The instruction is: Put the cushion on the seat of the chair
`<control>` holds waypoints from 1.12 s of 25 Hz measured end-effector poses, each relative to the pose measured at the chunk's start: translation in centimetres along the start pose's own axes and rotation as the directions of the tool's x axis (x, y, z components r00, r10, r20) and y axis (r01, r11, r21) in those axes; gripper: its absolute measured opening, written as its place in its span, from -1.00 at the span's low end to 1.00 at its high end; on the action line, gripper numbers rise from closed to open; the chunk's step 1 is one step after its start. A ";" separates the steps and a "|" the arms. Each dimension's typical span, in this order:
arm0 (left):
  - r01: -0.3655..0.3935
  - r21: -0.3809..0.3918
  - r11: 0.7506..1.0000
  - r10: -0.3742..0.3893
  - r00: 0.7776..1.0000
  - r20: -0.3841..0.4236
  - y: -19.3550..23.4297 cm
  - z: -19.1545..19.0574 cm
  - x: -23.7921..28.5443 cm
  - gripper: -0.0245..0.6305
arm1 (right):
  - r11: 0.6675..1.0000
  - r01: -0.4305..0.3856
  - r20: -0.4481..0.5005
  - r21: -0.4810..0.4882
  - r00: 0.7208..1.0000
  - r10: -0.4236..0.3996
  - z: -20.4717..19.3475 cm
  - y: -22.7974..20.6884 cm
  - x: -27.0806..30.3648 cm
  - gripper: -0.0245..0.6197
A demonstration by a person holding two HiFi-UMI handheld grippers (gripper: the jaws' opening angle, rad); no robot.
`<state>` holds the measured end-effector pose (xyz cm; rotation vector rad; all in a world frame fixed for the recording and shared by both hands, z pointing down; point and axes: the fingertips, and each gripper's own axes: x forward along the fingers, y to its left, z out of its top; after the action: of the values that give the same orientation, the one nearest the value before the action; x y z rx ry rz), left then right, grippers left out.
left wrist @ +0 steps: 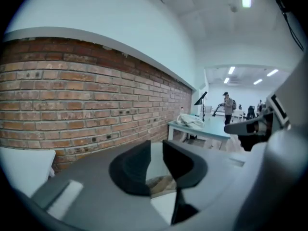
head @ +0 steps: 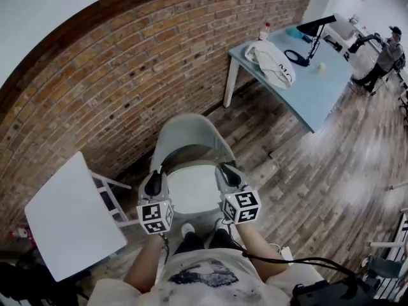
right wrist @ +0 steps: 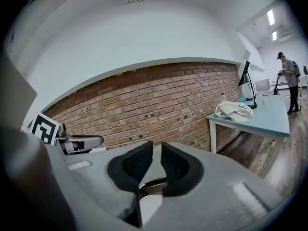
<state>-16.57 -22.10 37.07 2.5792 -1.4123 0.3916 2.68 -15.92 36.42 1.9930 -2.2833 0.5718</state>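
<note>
We see the pale cushion (head: 191, 189) lying on the seat of the grey chair (head: 187, 134), which stands before the brick wall (head: 127, 69). Our left gripper (head: 153, 182) and right gripper (head: 230, 174) hover over its two side edges. Each gripper's jaws stand a narrow gap apart, clamping nothing. A white bag (head: 271, 62) lies on the blue counter (head: 319, 91).

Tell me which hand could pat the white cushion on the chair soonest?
Right, but barely. The cushion already lies in the chair, between both grippers. The right gripper looks slightly closer to its edge than the left gripper; both are empty.
</note>
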 end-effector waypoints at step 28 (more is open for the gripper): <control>0.069 0.018 0.997 -0.071 0.987 0.143 -4.2 10.1 -1.5 -0.95 | 0.995 -0.018 0.120 -0.094 0.992 0.029 9.9 1.0 -3.5 -0.93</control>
<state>-12.30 -21.46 26.93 2.7069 -1.3621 0.2099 4.26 -15.57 25.98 2.0129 -2.3570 0.3480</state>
